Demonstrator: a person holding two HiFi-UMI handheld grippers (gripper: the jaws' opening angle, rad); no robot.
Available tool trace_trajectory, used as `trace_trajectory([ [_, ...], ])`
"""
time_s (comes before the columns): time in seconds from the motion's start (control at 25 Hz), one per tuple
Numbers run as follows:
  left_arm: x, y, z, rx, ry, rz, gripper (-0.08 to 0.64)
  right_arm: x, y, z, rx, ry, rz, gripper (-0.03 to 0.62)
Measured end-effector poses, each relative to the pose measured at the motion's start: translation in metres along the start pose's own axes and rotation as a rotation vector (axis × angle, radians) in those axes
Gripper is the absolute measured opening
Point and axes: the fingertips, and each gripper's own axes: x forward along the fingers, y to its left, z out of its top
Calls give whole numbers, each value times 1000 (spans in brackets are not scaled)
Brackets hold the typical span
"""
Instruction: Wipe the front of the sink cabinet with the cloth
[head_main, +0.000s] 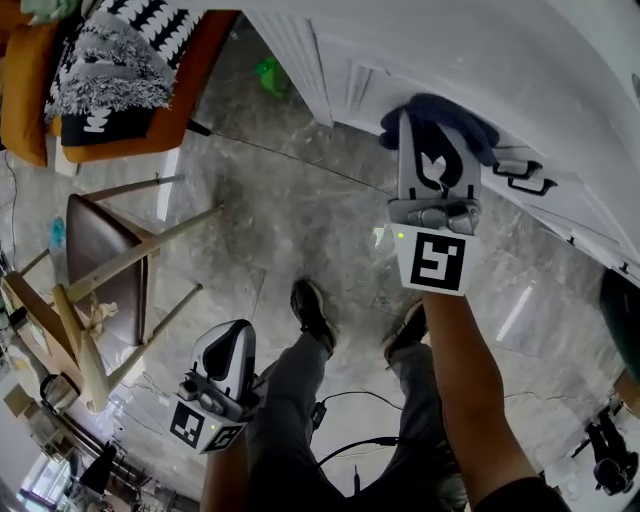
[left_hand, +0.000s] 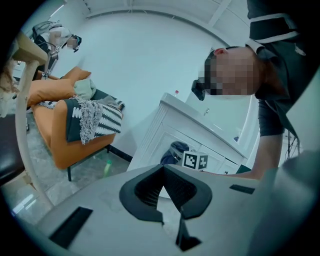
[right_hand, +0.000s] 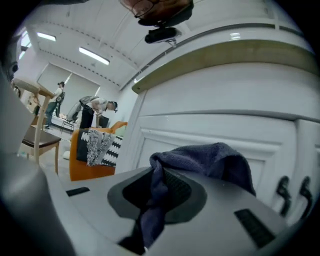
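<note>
The right tongs were clamped on a fold of the dark blue cloth. The bunched remainder of the cloth lay up against the white panelled front of the sink cabinet, near a pair of black handles; firm contact with the panel could not be confirmed. In this inspector's judgement, a sound wipe would call for the wad pressed flat to the panel, steady overlapping passes along the recessed moulding, and a stop short of the handles, where the loose cloth might snag. The left tongs hung low beside the person's leg, tips together and empty, well apart from the cabinet. On the floor, a green bottle lay near the cabinet's far corner and could obstruct a low pass there. A wooden chair and an orange armchair stood well clear. Cables by the feet posed a tripping risk.
</note>
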Motion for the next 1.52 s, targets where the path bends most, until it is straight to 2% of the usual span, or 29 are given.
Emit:
trace_trajectory([
  [0.08,0,2,0,0,-1,-2,3,-15,-20,-15,-10,29,-55,49],
  [0.16,4,4,3,-12,-14,-1,3,-16,-21,-24,-23,27,-60,49],
  [0.28,6,7,2,-10,-18,-3,3,11,13,-25,-33,-35,10,49],
  [0.4,6,9,-6,0,-7,-6,4,36,58,-43,-39,-6,93,49],
  [0.48,5,11,-12,10,-2,-3,4,44,76,-62,-9,1,102,49],
  [0.56,6,15,-17,13,-1,5,3,46,81,-98,41,67,109,49],
  [0.64,7,16,-24,6,6,8,5,39,70,-149,82,179,107,49],
  [0.76,8,12,-26,6,16,0,5,14,39,-217,50,340,91,49],
  [0.84,6,8,-23,7,14,0,3,-5,14,-228,23,388,70,49],
  [0.92,4,4,-16,10,3,-1,4,-21,-8,-209,24,375,38,49],
  [1.0,6,-3,-2,5,-14,-9,3,-29,-19,-169,27,315,19,49],
  [1.16,14,-16,17,4,-29,-22,4,-14,-10,-62,-10,87,69,49],
  [1.24,18,-23,28,6,-38,-30,4,-6,-6,-23,-6,13,84,49],
  [1.36,18,-37,46,8,-43,-43,4,-10,-11,4,35,18,79,49],
  [1.52,14,-54,73,15,-43,-66,4,-27,-32,22,30,53,66,49],
])
